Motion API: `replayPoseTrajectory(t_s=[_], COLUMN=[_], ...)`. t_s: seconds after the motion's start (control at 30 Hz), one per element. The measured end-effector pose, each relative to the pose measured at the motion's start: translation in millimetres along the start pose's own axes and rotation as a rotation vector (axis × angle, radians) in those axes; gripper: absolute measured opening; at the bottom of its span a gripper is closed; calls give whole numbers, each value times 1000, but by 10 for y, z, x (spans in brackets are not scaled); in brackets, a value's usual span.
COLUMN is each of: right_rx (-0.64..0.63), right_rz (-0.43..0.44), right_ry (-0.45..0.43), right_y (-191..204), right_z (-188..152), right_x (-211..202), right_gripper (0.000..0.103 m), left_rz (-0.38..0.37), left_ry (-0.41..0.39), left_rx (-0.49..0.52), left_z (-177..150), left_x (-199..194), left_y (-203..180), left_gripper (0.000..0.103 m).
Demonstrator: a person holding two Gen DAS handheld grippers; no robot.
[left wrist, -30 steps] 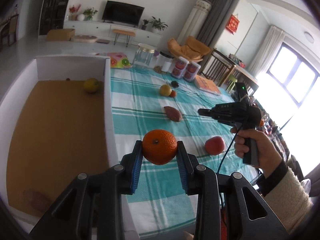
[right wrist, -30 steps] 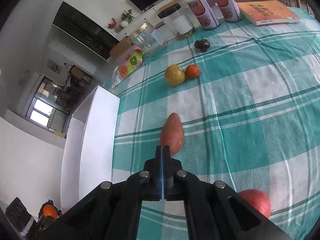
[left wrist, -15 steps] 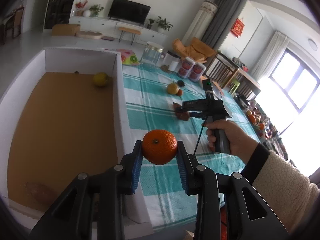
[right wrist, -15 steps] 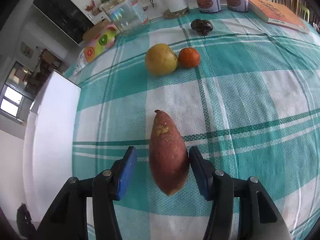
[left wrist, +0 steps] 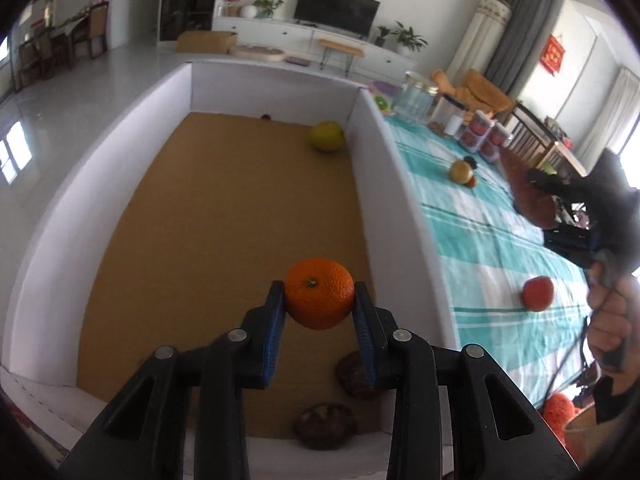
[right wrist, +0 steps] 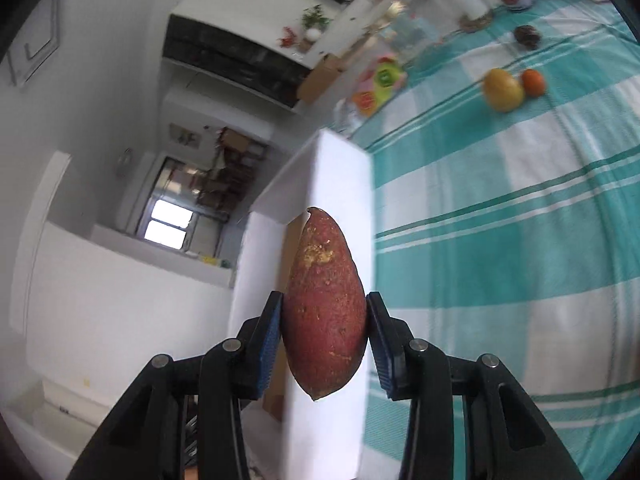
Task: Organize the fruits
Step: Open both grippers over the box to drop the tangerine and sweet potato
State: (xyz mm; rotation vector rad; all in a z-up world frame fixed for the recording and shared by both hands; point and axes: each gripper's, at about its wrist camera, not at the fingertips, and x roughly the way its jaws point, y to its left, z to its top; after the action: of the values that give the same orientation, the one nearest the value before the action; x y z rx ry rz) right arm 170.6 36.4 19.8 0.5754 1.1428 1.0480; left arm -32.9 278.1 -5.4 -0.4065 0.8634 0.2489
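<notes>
My left gripper point(left wrist: 319, 300) is shut on an orange point(left wrist: 319, 298) and hangs over the brown floor of a white-walled box point(left wrist: 376, 184). Inside the box lie a yellow-green fruit point(left wrist: 327, 136) at the far end and two dark brown items point(left wrist: 325, 424) near the front. My right gripper point(right wrist: 325, 320) is shut on a reddish sweet potato point(right wrist: 325, 308), lifted clear of the checked tablecloth point(right wrist: 500, 240) beside the box wall point(right wrist: 340, 184). In the left wrist view the sweet potato point(left wrist: 528, 196) shows at the right, held up by a hand point(left wrist: 612, 312).
On the cloth lie a red apple point(left wrist: 538, 293), a yellow pear point(right wrist: 503, 90) and a small orange fruit point(right wrist: 533, 82) side by side, and a dark fruit point(right wrist: 527, 36). Jars and canisters point(left wrist: 480, 136) stand at the table's far end. An orange mesh bag point(left wrist: 558, 416) sits low right.
My left gripper has carried the orange from above the cloth to over the box. My right gripper opened around the sweet potato, closed on it and lifted it toward the box.
</notes>
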Motion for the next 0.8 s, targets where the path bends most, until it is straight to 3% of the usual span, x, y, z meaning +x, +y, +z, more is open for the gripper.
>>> replayPoseTrajectory(t_s=[0.13, 0.3, 0.37, 0.4, 0.43, 0.5, 0.6, 0.67, 0.8], right_rx=[-110, -200, -216, -226, -238, -266, -321, -353, -305], right_rz=[30, -45, -67, -64, -62, -87, -153, -254, -558], right_ry=[134, 248, 252, 235, 212, 139, -22, -156, -441], right_y=[564, 743, 741, 749, 755, 751, 638, 456, -149], right_z=[-430, -849, -928, -942, -942, -892, -750, -717, -737], right_x=[631, 1208, 1253, 1213, 1136, 903, 361, -58, -968], right_gripper=[41, 42, 44, 44, 47, 53, 67, 80, 81], left_rz=[54, 103, 129, 142, 153, 171, 126, 87, -30], left_ry=[20, 20, 11, 2, -16, -65, -100, -135, -168], left_rx=[-57, -56, -72, -79, -88, -98, -70, -31, 95], left_z=[-75, -153, -160, -150, -145, -126, -71, -53, -65], left_x=[32, 4, 1, -8, -30, -96, -142, -202, -269], left_y=[231, 312, 345, 355, 355, 319, 149, -29, -567], left_gripper=[34, 36, 45, 64, 81, 84, 84, 84, 84])
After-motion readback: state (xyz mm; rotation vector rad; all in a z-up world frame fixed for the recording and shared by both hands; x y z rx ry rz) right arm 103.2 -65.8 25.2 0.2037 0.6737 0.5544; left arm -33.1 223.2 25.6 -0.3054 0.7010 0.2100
